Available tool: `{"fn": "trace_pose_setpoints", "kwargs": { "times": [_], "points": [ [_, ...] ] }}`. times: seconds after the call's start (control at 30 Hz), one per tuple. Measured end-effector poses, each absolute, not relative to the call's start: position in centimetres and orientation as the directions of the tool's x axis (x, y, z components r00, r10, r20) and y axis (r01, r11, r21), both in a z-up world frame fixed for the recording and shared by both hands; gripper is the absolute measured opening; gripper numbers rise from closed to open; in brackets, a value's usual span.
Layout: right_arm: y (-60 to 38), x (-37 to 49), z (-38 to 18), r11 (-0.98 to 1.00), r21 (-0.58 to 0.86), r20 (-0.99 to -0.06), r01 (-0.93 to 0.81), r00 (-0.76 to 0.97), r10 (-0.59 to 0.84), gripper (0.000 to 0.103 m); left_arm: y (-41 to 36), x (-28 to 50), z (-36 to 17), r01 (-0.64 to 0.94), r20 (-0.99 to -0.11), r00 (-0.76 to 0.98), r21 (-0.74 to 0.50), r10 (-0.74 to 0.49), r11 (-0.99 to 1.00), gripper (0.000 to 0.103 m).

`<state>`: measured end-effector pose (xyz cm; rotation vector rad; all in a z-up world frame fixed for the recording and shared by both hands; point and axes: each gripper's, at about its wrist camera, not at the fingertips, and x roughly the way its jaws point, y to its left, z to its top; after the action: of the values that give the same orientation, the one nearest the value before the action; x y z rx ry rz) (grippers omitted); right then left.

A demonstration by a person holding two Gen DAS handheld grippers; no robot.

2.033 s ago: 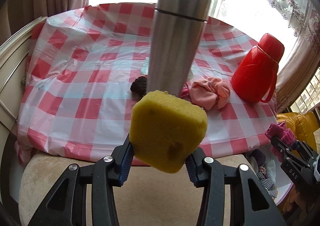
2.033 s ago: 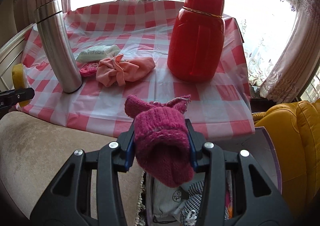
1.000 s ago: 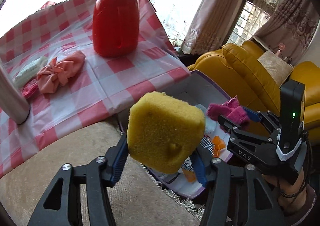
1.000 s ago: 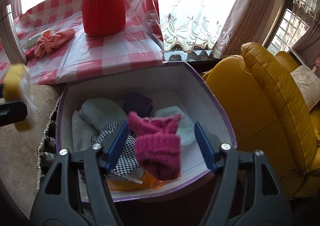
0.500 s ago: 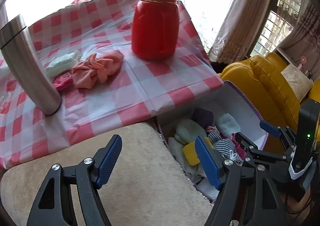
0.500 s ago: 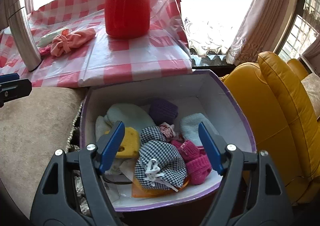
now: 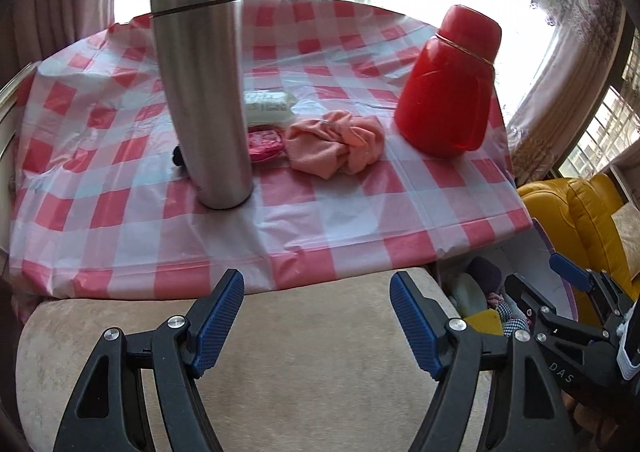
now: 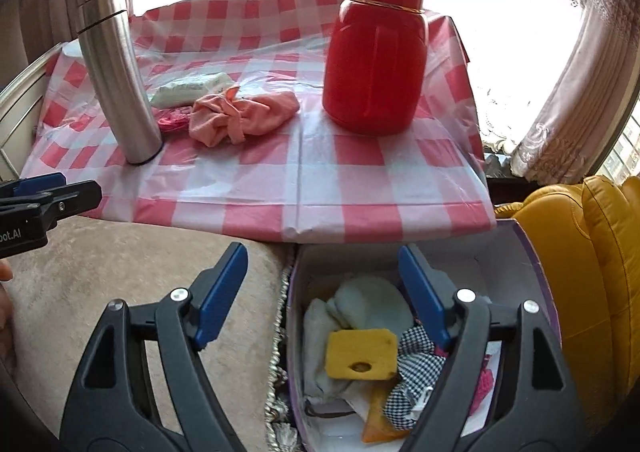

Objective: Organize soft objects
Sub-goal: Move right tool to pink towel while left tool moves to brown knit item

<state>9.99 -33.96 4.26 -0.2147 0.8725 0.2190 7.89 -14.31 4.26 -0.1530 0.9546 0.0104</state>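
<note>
A pink cloth [image 7: 336,144] [image 8: 240,116] lies crumpled on the checked table beside a small magenta item [image 7: 264,142] and a white packet [image 7: 268,106]. My left gripper [image 7: 316,292] hangs open and empty over the beige seat, short of the table edge. My right gripper [image 8: 322,264] is empty, its jaws opening, above the near-left rim of the white box [image 8: 520,248]. Inside the box lie the yellow sponge [image 8: 360,352], a checked cloth [image 8: 416,356], pale cloths and a magenta knit [image 8: 484,380].
A tall steel flask [image 7: 204,100] stands left of the cloth and a red jug [image 7: 448,84] to its right. A small dark thing [image 7: 177,156] peeks from behind the flask. A yellow armchair [image 8: 592,272] borders the box on the right.
Both grippers let the sponge and the magenta knit drop into the box. Since then they have swung back toward the table, which now fills more of each view.
</note>
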Motion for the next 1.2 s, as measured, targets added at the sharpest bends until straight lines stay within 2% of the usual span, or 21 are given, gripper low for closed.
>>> {"fn": "trace_pose_setpoints", "kwargs": {
  "times": [0.33, 0.63, 1.2],
  "points": [
    [-28.6, 11.9, 4.2, 0.926, -0.088, -0.781, -0.368, 0.603, 0.165, 0.083, -8.4, 7.8, 3.9, -0.215, -0.815, 0.578, -0.114, 0.032, 0.970, 0.076],
    [-25.0, 13.9, 3.3, 0.900, -0.122, -0.790, -0.419, 0.590, 0.168, 0.090, -5.3, 8.3, 3.3, -0.280, -0.822, 0.563, -0.098, 0.081, 0.955, 0.076],
    [-21.7, 18.3, 0.8, 0.885, -0.141, -0.823, -0.445, 0.550, 0.145, 0.090, -1.3, 10.6, 1.4, -0.336, -0.851, 0.517, -0.098, 0.096, 0.937, 0.076]
  ]
}}
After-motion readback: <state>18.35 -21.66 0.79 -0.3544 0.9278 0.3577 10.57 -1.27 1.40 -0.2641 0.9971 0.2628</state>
